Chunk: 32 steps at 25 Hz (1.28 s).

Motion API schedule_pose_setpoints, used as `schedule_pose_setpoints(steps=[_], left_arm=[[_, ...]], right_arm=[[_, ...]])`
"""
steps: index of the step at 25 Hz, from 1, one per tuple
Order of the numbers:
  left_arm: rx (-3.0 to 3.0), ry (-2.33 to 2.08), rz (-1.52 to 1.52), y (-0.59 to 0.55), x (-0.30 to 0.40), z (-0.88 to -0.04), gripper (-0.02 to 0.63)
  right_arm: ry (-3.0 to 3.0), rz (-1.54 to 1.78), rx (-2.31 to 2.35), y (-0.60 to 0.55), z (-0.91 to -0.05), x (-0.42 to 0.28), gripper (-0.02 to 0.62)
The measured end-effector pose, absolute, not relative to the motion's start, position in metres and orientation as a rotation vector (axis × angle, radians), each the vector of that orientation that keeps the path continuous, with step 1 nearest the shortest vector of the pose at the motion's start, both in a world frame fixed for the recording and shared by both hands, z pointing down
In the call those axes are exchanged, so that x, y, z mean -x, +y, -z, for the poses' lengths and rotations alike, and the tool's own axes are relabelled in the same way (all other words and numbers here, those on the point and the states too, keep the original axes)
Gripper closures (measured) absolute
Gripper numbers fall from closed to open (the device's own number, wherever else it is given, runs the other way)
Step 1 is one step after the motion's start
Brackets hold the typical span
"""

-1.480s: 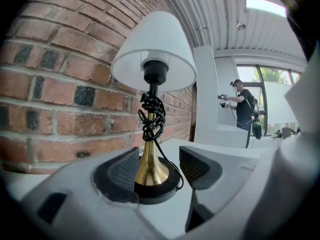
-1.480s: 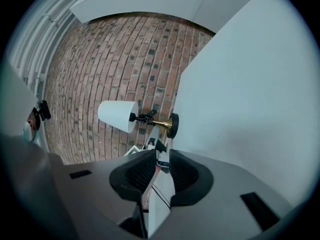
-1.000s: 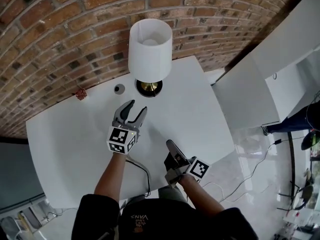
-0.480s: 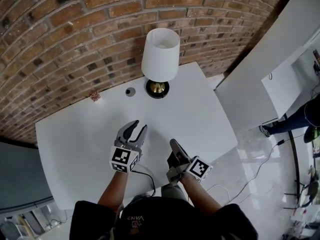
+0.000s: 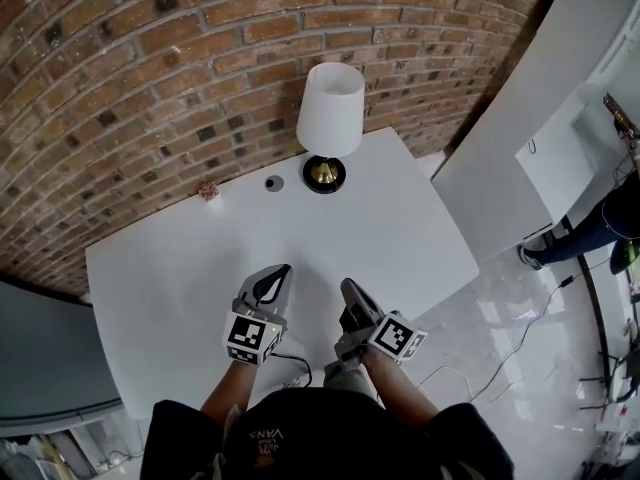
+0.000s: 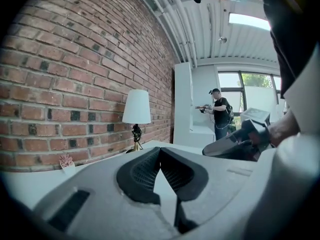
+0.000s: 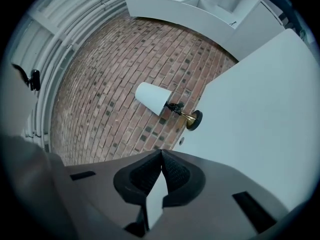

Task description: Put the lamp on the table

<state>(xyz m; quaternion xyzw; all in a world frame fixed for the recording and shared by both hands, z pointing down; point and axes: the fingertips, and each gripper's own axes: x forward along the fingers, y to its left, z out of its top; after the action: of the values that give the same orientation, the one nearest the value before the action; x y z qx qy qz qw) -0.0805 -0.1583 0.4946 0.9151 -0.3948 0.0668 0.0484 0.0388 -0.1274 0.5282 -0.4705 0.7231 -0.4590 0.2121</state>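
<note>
Lamp (image 5: pixel 330 108) upright, at far edge of table (image 5: pixel 400 228)

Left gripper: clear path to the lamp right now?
Probably yes: only bare table lies between the left gripper and the lamp. Its jaws have just closed on nothing, so they'd need reopening.

1. Brick wall (image 5: pixel 150 68): red-brown brick, pale mortar, runs behind the surface.
2. Surface (image 5: pixel 180 288): white, matt, back edge against the brick wall.
3. Unit (image 5: pixel 540 118): tall, white, plain-faced, stands just right of the surface.
4. Floor (image 5: pixel 520 298): pale, glossy, reflective.
5. Window (image 6: pixel 247 86): far end of room, dark frame, daylight and green foliage beyond.
6. Ceiling (image 6: pixel 235 44): white.
7. Pipes (image 6: pixel 172 24): white, parallel, along the top of the brick wall.
8. Light panel (image 6: pixel 250 21): bright, rectangular, in the ceiling.
</note>
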Motion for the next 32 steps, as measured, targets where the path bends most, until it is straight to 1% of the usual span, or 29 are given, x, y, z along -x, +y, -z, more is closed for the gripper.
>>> schedule_pose_setpoints(steps=[16,24,32], left_arm=[[-2.867,-1.114,-0.231,-0.072,0.112,-0.475,0.6],[-2.837,-1.061,-0.256,-0.032,0.123,-0.487,0.6],[-2.815,-1.086,-0.263,-0.018,0.137,-0.491,0.6]], right_arm=[[2.235,1.003,1.531,-0.066,-0.497,-0.008,0.597],[2.314,0.985,1.584,-0.03,-0.507,0.009,0.598],[2.388,0.943,1.645,-0.015,-0.513,0.023,0.598]])
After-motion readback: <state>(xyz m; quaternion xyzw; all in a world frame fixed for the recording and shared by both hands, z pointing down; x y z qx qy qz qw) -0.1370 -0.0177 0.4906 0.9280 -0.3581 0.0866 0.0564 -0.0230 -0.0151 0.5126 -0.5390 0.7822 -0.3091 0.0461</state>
